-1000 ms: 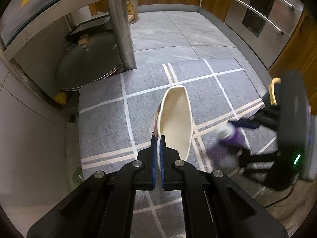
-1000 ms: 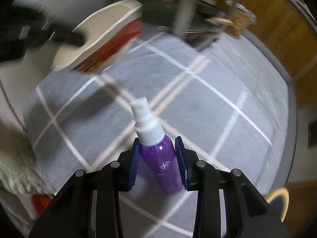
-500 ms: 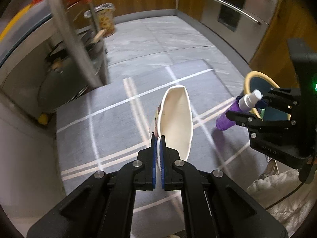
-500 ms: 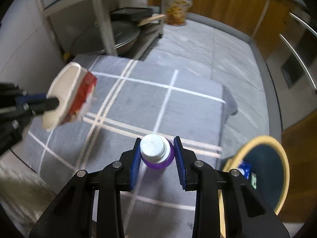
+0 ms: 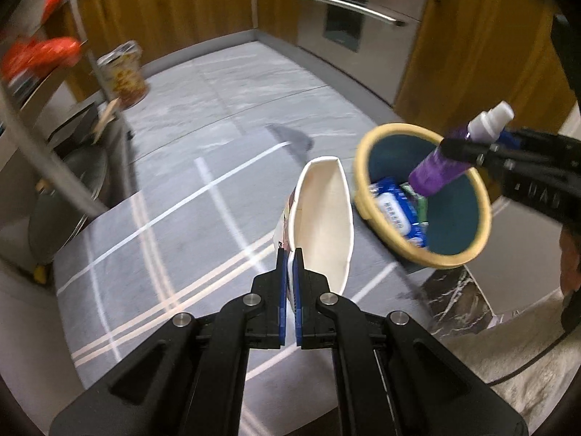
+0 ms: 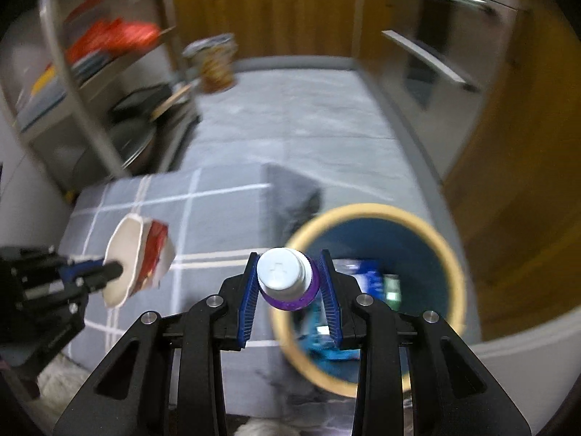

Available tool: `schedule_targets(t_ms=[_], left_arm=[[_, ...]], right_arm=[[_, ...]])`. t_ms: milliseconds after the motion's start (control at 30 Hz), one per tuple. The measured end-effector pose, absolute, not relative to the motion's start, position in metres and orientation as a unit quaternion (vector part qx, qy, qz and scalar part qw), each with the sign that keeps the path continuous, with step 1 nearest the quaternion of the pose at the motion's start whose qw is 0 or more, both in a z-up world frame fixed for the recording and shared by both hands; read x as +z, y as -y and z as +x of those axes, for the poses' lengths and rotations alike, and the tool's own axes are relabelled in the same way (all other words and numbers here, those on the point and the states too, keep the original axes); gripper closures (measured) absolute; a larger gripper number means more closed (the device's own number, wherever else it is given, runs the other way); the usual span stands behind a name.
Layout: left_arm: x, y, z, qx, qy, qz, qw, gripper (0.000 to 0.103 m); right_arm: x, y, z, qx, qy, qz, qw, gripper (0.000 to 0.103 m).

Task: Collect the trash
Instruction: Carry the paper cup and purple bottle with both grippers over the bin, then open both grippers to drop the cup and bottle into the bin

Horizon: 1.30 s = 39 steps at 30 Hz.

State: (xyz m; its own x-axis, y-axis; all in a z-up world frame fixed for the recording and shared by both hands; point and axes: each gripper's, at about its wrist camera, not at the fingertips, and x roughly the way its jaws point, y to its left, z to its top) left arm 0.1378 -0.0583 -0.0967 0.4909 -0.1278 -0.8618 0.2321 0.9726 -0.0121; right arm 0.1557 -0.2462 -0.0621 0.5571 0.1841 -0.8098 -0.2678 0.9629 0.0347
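My left gripper point(image 5: 289, 254) is shut on the rim of a squashed white paper cup point(image 5: 323, 218), held above the grey checked rug. In the right wrist view the same cup point(image 6: 138, 261) shows its red print at the left, with the left gripper point(image 6: 112, 270) pinching it. My right gripper point(image 6: 288, 272) is shut on a purple spray bottle point(image 6: 287, 283) with a white cap, hanging over the open bin point(image 6: 450, 254). From the left wrist view the bottle point(image 5: 443, 167) tilts over the bin point(image 5: 483, 225), a round teal bin with a yellow rim holding blue and green wrappers.
A metal shelf rack point(image 6: 90, 116) with pans and red packets stands at the left. A snack cup point(image 5: 123, 76) sits on the tiled floor beyond the rug point(image 5: 163, 239). Wooden cabinets and steel drawer fronts point(image 5: 348, 14) line the back. A pale fluffy mat point(image 5: 508, 356) lies at lower right.
Both grippers have swung right across the rug toward the bin. The bottle has turned cap-toward-camera and now hangs over the bin's opening; the cup is nearer the bin.
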Motion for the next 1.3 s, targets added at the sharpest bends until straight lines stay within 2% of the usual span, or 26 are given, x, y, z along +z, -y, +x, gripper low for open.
schedule_targets(t_ms=[167,400,700,1300], left_arm=[[-0.097,0.099,0.145,-0.131,-0.484,0.066,0.863,0.1],[-0.101,0.144,0.153,-0.159,-0.474,0.073,0.863,0.1],[-0.111,0.181,0.16,-0.184,-0.471,0.085,0.858,0.1],[-0.139,0.215,0.184,-0.199,-0.466,0.084,0.858,0.1]], right_arm=[[-0.06,0.303,0.147,0.074,-0.449,0.004,0.891,0.069],[-0.084,0.338,0.157,0.038,-0.478,0.039,0.877,0.069],[-0.116,0.358,0.181,0.007,-0.519,0.053,0.853,0.069],[-0.125,0.377,0.192,-0.02,-0.521,0.068,0.851,0.069]])
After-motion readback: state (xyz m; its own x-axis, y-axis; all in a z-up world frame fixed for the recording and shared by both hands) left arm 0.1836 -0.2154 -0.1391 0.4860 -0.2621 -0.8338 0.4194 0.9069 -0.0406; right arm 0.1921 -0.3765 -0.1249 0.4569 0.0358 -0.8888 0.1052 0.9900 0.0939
